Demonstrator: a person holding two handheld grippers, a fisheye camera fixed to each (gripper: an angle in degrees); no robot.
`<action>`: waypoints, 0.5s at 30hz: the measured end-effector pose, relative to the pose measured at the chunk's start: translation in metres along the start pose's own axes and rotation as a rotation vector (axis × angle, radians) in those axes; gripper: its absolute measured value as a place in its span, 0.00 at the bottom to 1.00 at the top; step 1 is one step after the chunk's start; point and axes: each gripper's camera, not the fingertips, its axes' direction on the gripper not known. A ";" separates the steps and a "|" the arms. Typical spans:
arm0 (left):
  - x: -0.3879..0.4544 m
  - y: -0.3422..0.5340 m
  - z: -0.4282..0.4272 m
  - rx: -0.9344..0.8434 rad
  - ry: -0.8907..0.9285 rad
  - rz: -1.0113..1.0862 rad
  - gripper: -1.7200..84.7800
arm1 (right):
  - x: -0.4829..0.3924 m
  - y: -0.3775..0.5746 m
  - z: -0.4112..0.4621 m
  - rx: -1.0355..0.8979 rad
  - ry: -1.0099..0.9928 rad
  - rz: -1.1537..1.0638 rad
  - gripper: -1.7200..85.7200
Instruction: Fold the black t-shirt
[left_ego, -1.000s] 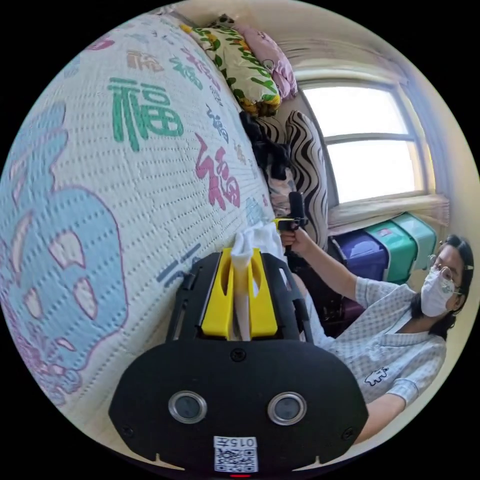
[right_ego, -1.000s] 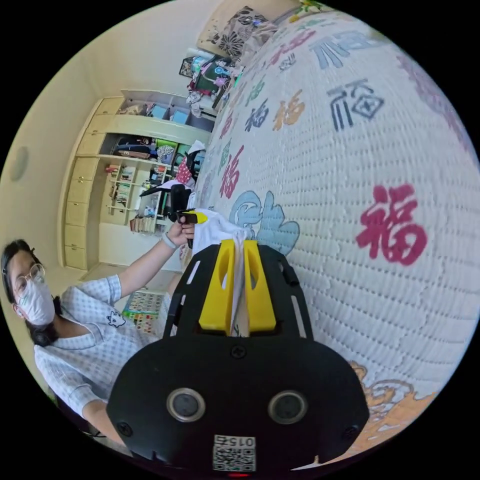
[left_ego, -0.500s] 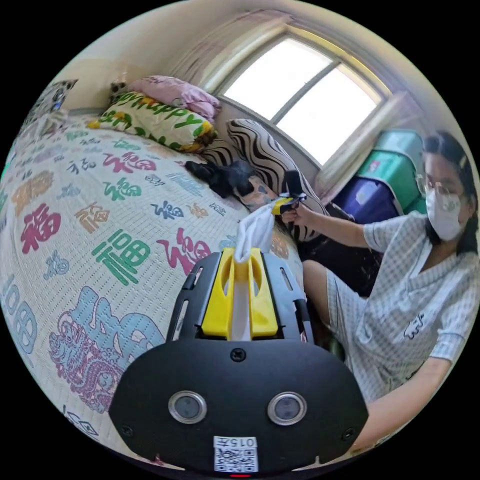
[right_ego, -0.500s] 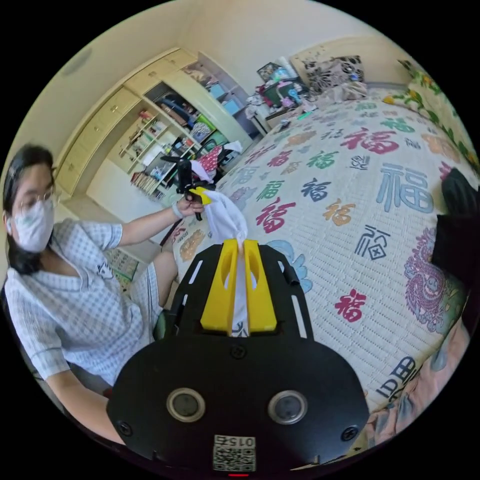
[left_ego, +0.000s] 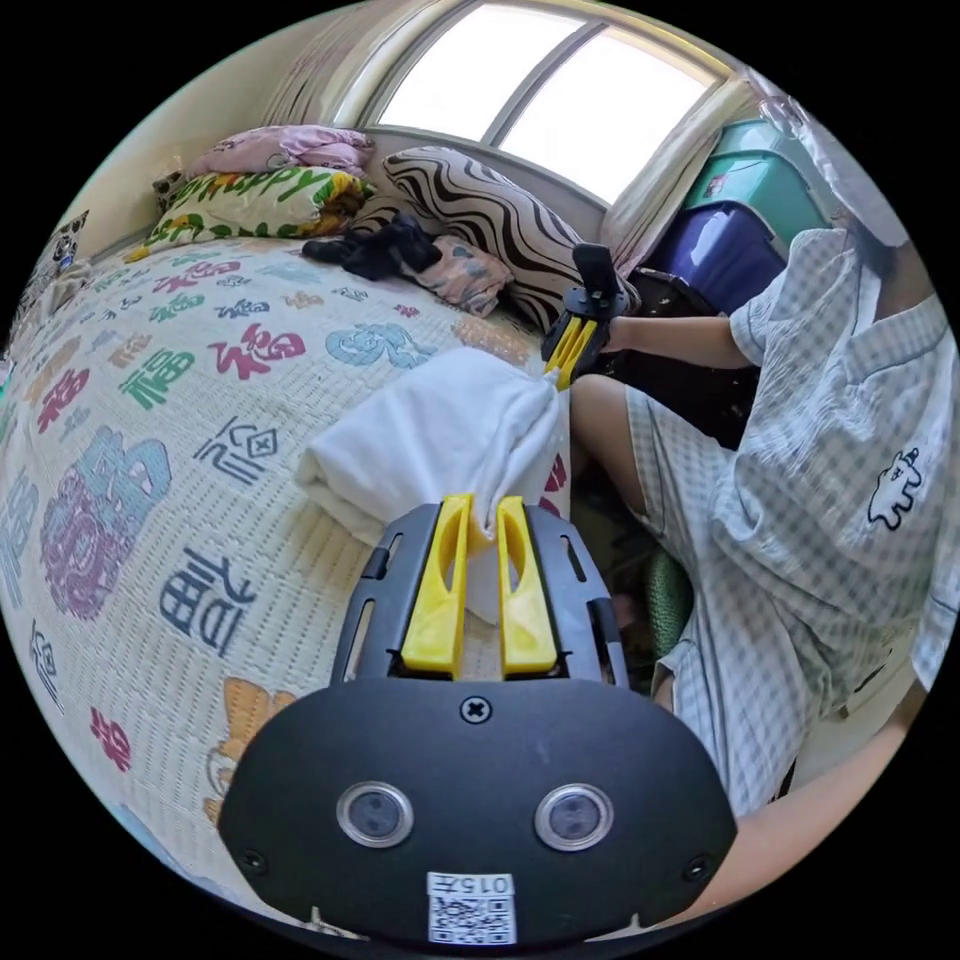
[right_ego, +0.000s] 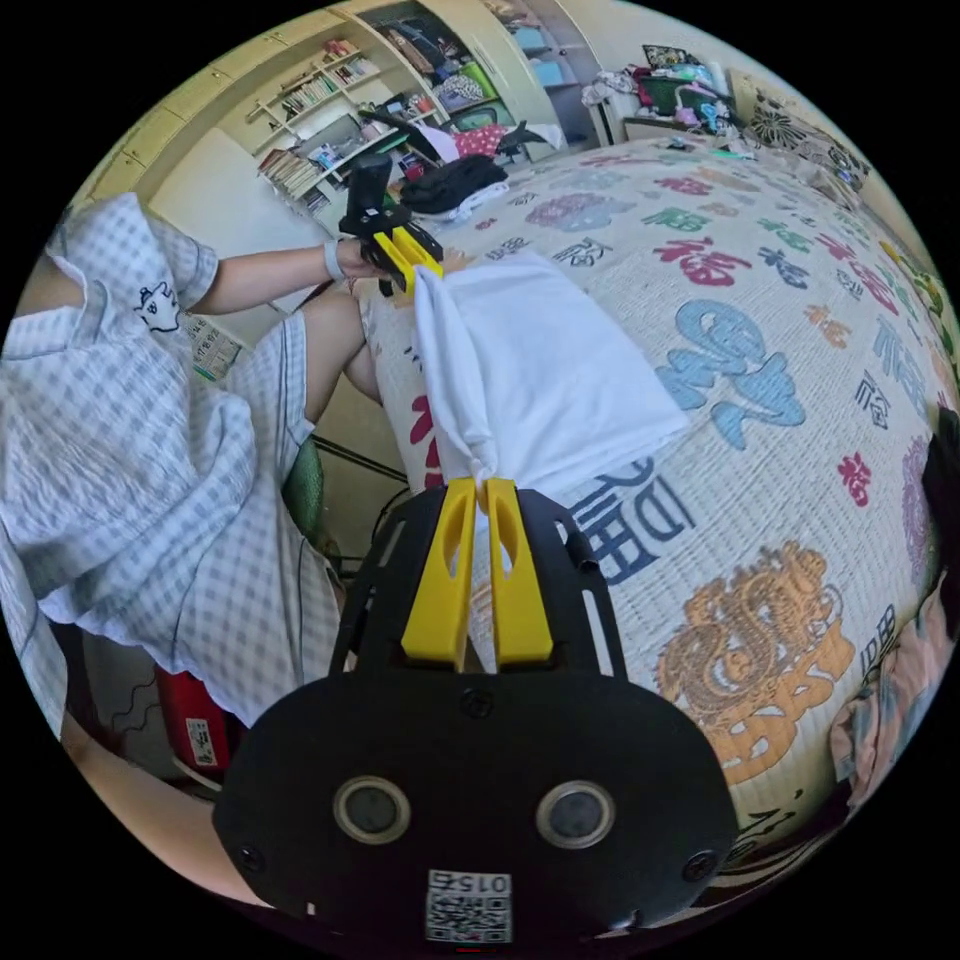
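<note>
White garment (left_ego: 440, 440): folded, lying at the bed's near edge, both near corners pinched.
Left gripper (left_ego: 482, 520): jaws closed on one corner.
Right gripper (right_ego: 478, 492): jaws clamped on the other corner; it also shows in the left gripper view (left_ego: 562, 352).
Black t-shirt (left_ego: 375, 247): likely the dark heap by the striped pillow (left_ego: 480, 215), at the bed's far edge (untouched).
Handling: soft, light, limp; judged best taken at the shoulder seams.
Bedspread (right_ego: 780, 300): quilted, offers some grip.

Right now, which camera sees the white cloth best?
The right gripper view: the white cloth lies spread flat on the bed, its top showing. In the left gripper view it looks bunched, a thick fold facing the camera.
</note>
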 end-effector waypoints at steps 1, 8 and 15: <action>0.007 0.003 0.003 0.000 -0.010 -0.006 0.07 | -0.005 0.000 0.009 -0.019 0.017 -0.005 0.03; 0.048 0.005 0.019 -0.121 -0.174 0.035 0.10 | -0.010 -0.001 0.047 -0.100 0.100 0.057 0.07; 0.058 0.009 -0.016 -0.139 -0.151 -0.123 0.11 | 0.004 0.010 0.031 -0.061 0.074 0.216 0.09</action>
